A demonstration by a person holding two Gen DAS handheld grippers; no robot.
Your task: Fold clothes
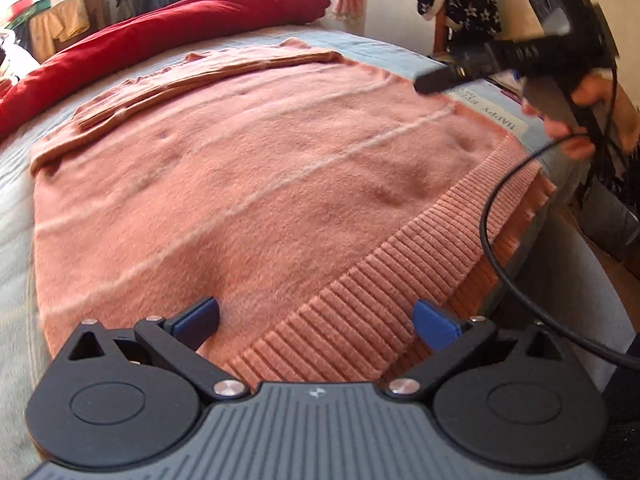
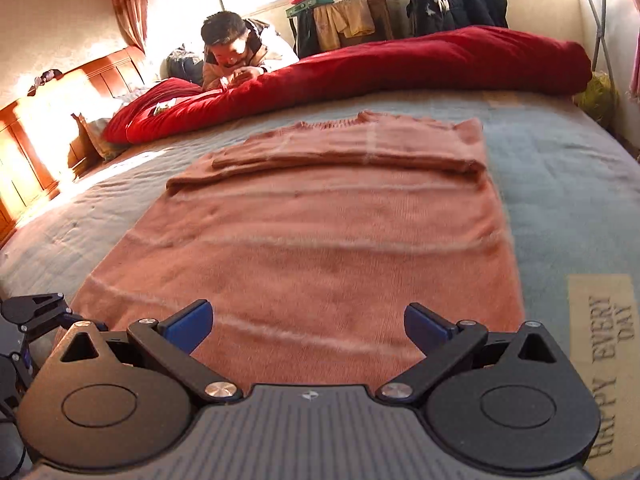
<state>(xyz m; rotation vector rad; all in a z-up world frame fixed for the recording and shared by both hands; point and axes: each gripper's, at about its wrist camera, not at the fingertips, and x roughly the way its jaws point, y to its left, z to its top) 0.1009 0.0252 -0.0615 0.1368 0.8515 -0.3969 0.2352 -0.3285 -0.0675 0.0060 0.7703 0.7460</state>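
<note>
A pink knitted sweater point(image 1: 260, 184) with thin pale stripes lies flat on the bed. Its sleeves point(image 2: 360, 152) are folded across the chest near the collar. My left gripper point(image 1: 316, 316) is open, its blue pads point(image 1: 200, 316) spread just above the ribbed hem point(image 1: 400, 264) near one bottom corner. My right gripper point(image 2: 310, 318) is also open and hovers over the sweater point(image 2: 320, 232) at its near edge, holding nothing. In the left wrist view the right gripper point(image 1: 428, 82) appears blurred at the upper right, held by a hand point(image 1: 580, 120). The left gripper point(image 2: 32, 312) shows at the lower left of the right wrist view.
The blue-grey bed cover point(image 2: 560, 184) carries a "HAPPY EVERY DAY" patch point(image 2: 600, 340). A rolled red quilt point(image 2: 400, 64) lines the far side, with a person point(image 2: 236, 52) leaning behind it. A black cable point(image 1: 492, 216) loops over the hem. A wooden headboard point(image 2: 36, 136) stands left.
</note>
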